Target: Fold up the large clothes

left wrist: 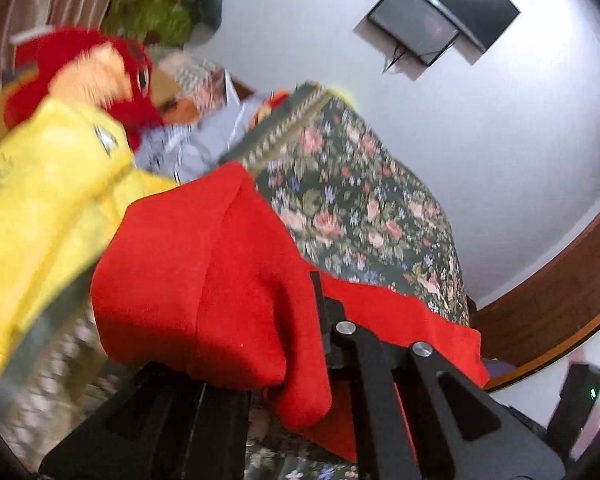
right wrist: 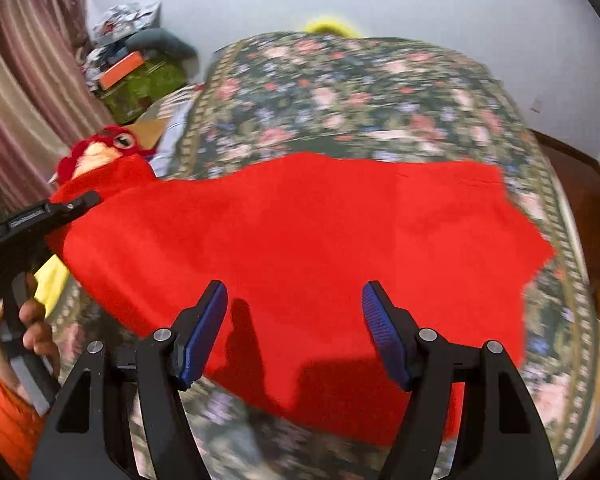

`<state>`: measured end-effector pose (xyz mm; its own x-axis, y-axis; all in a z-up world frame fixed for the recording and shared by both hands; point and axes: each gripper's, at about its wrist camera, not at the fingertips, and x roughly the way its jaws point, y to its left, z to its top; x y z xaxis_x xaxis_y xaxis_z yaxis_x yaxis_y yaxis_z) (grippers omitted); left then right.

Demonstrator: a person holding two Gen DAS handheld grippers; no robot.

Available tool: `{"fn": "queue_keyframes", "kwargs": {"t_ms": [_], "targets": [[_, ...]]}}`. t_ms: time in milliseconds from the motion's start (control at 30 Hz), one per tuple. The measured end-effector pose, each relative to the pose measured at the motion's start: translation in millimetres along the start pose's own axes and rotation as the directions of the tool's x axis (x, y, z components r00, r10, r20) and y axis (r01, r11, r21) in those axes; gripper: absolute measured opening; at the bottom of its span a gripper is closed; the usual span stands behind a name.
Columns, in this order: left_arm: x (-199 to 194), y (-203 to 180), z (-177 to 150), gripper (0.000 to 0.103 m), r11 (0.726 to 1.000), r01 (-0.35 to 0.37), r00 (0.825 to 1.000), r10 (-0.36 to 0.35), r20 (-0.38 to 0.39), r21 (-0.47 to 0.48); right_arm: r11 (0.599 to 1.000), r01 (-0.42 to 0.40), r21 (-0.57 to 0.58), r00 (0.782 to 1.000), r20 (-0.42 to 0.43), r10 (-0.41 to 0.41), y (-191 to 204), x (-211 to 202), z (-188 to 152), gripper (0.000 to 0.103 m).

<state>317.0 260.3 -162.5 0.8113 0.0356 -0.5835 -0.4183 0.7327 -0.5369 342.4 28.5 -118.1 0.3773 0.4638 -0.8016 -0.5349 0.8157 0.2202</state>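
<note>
**Q:** What does this figure show of your two claws?

**A:** My left gripper (left wrist: 320, 320) is clamped tight on a bunched edge of the red garment (right wrist: 300, 240), which drapes over its jaws and hangs lifted off the floral bedspread (right wrist: 340, 88). My right gripper (right wrist: 294, 320) hovers above the near part of the cloth with its blue pads (right wrist: 204, 332) standing well apart and nothing between them. The rest of the garment lies spread flat across the bed.

**Q:** How is this step best carried out?

**A:** As I judge it, the lifted edge should travel across the flat part in one smooth arc, kept taut, while my right claw takes the matching edge on its side so the fold line stays straight.

**Q:** What surrounds the work, and what hinders it?

**A:** A yellow cloth (left wrist: 48, 208) lies just beside the raised edge; a red plush toy (right wrist: 104, 152) sits near the bed's far-left corner, with clutter by the curtain (right wrist: 28, 92). The yellow cloth could snag under the fold. A hand (right wrist: 24, 332) holds the left grip.
</note>
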Motion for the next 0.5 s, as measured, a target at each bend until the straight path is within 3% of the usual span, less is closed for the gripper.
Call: {"fn": "queue_keyframes", "kwargs": {"t_ms": [167, 233, 300, 400, 500], "targets": [[-31, -7, 5, 0.005, 0.985, -0.099, 0.99, 0.083, 0.117, 0.143, 0.995, -0.069, -0.078, 0.995, -0.071, 0.064, 41, 35, -2, 0.067], [-36, -12, 3, 0.005, 0.972, -0.129, 0.984, 0.1, 0.15, 0.197, 0.99, -0.093, -0.105, 0.988, -0.134, 0.078, 52, 55, -8, 0.073], [-32, -17, 1, 0.005, 0.96, -0.145, 0.982, 0.111, 0.15, 0.238, 0.987, -0.108, -0.121, 0.978, -0.189, 0.084, 60, 74, -18, 0.077], [-22, -30, -7, 0.005, 0.949, -0.14, 0.986, 0.107, 0.132, 0.283, 0.981, -0.088, -0.171, 0.983, -0.172, 0.058, 66, 76, -25, 0.078], [-20, -52, -15, 0.005, 0.932, -0.125, 0.987, 0.081, 0.141, 0.341, 0.982, -0.122, -0.146, 0.98, -0.174, 0.096, 56, 61, -20, 0.077]]}}
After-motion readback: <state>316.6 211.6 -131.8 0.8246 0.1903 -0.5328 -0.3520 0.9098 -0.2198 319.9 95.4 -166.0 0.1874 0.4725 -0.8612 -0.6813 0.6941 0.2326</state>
